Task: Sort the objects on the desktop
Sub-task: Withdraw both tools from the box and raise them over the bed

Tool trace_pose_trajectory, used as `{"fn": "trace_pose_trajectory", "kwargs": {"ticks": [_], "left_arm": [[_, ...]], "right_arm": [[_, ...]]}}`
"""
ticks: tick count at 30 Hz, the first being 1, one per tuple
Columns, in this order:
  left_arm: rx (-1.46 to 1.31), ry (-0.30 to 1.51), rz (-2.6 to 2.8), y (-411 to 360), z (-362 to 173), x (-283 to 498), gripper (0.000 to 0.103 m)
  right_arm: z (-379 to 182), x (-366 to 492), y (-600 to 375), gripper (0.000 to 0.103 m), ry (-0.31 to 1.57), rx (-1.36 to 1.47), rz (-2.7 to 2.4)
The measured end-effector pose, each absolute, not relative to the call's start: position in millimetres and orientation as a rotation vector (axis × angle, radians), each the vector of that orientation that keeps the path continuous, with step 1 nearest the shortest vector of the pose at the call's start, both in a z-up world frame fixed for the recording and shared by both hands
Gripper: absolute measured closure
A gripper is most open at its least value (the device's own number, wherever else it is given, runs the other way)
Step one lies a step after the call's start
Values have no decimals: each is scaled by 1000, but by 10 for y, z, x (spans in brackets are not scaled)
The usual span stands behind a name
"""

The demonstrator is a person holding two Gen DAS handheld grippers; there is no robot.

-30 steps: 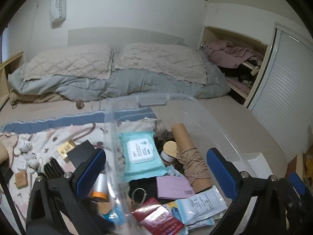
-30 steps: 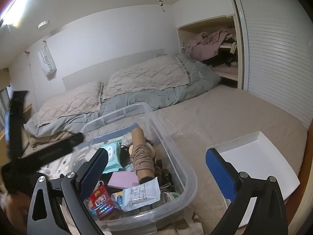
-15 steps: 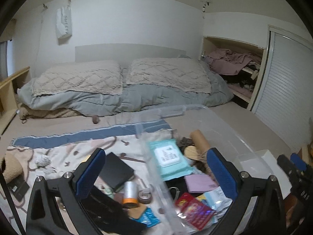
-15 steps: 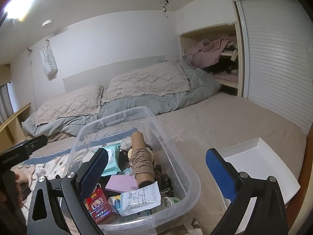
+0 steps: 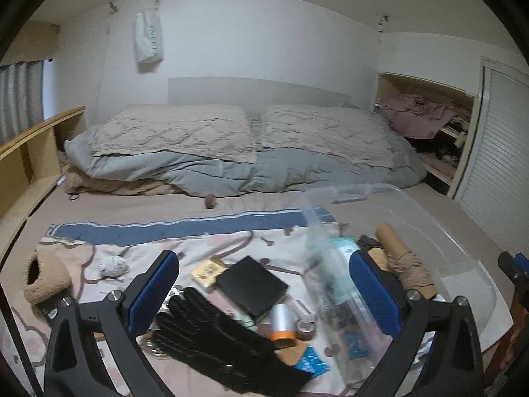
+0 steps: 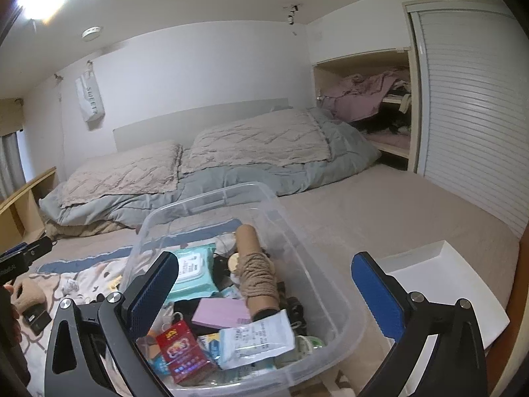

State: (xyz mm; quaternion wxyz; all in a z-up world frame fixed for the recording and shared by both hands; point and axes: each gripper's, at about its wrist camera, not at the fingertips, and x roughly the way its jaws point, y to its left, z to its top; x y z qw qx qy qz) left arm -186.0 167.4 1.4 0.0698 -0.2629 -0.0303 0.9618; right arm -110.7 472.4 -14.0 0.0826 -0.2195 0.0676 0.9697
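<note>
A clear plastic bin [image 6: 317, 264] stands on the bed, filled with a teal wipes pack [image 6: 191, 269], a twine-wrapped cardboard tube [image 6: 256, 271], a pink pad [image 6: 220, 312], a red packet [image 6: 180, 350] and a receipt [image 6: 256, 337]. My right gripper [image 6: 264, 291] hovers open above the bin's near side, holding nothing. Left of the bin [image 5: 426, 221], loose items lie on a patterned blanket [image 5: 132, 251]: a black glove [image 5: 218, 337], a black box [image 5: 251, 284], a silver-orange tube [image 5: 282, 326], a yellow packet [image 5: 208, 269]. My left gripper [image 5: 264, 294] is open above them, empty.
A white shallow tray [image 6: 443, 294] lies right of the bin. A brown plush slipper [image 5: 43, 278] and a small grey ball [image 5: 112, 264] rest at the blanket's left. Pillows [image 5: 244, 132] and a grey duvet fill the bed's far end. A closet shelf [image 6: 373, 99] is at far right.
My left gripper has swung left from over the bin to over the loose items on the blanket. The right gripper has stayed near the bin, shifting only slightly.
</note>
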Motion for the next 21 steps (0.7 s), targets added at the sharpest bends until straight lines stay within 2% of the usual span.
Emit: {"fn": "trace_pose_trajectory", "kwargs": {"ticks": [6, 21], "left_arm": [[-786, -115, 2954, 1268, 9, -1747, 0], [-714, -123, 3126, 332, 203, -1334, 0]], "right_arm": [[-161, -1181, 4489, 0, 224, -682, 2943], [-114, -1307, 3518, 0, 118, -702, 3125]]}}
